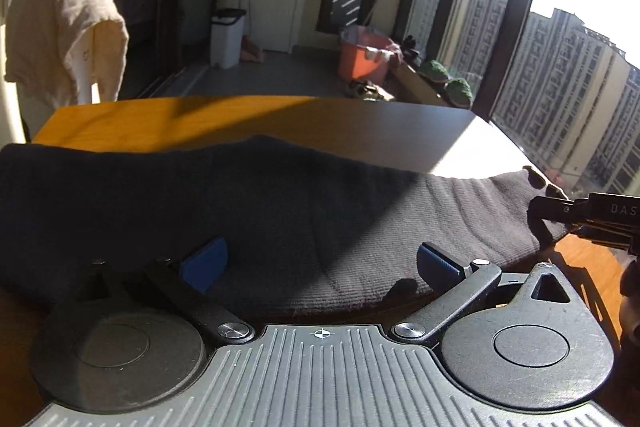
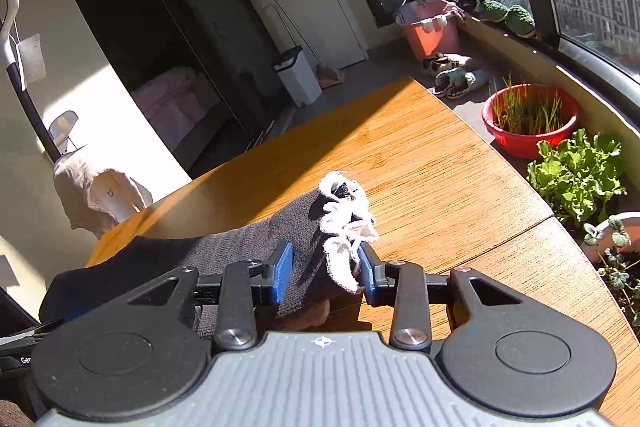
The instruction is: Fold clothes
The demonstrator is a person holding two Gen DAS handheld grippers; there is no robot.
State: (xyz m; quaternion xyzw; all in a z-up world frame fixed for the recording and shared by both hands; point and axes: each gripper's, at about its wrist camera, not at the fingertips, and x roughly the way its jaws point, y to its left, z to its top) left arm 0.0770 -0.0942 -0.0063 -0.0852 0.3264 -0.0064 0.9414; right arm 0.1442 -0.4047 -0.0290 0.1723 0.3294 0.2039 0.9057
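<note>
Red basin (image 2: 524,141) — green shoots (image 2: 524,113) inside, near table (image 2: 440,167)

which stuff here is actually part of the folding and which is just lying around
Part of the job:
- dark knit garment with white frayed trim, lying on the wooden table
- left gripper, open over the garment
- right gripper, open around the trimmed end

Just lying about:
- beige cloth draped over a chair
- white bin
- orange bucket
- red plant bowl

Orange bucket (image 1: 362,57); red basin (image 2: 528,119)
</note>
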